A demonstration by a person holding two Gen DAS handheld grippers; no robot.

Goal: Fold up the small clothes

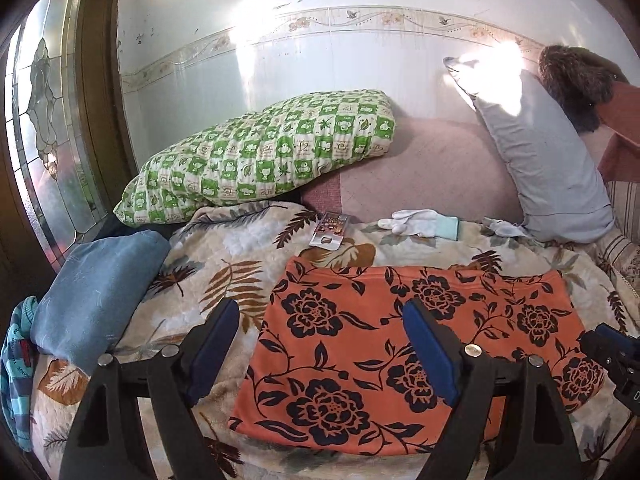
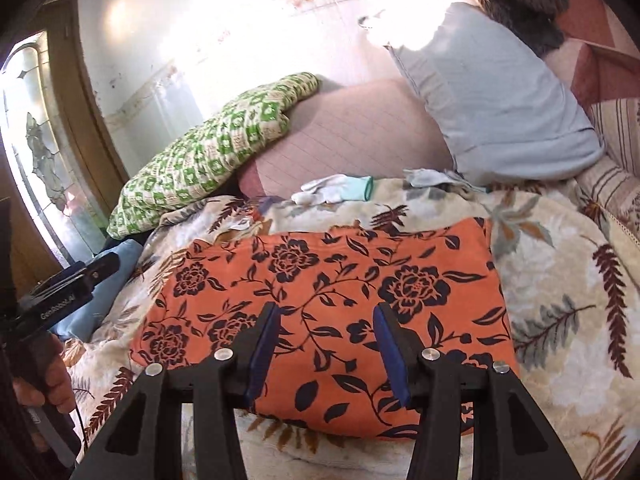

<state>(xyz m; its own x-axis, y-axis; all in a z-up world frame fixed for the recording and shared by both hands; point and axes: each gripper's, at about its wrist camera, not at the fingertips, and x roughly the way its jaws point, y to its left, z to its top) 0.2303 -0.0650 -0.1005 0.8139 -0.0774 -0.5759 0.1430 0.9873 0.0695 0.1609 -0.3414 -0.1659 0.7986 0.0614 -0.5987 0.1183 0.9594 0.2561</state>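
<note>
Item: orange cloth garment printed with black flowers (image 1: 400,344), laid flat as a folded rectangle on the cream fleece blanket with brown leaf pattern (image 1: 224,264), near the front edge of the bed. Left gripper (image 1: 320,344): jaws spread wide, nothing grasped, held above the garment's left edge. Right gripper (image 2: 326,344): jaws parted, nothing grasped, held above the garment's near edge. Step judged: one fold laid down and released. Next move judged: an edge is to be pinched by both tongs and carried across for a further fold.
</note>
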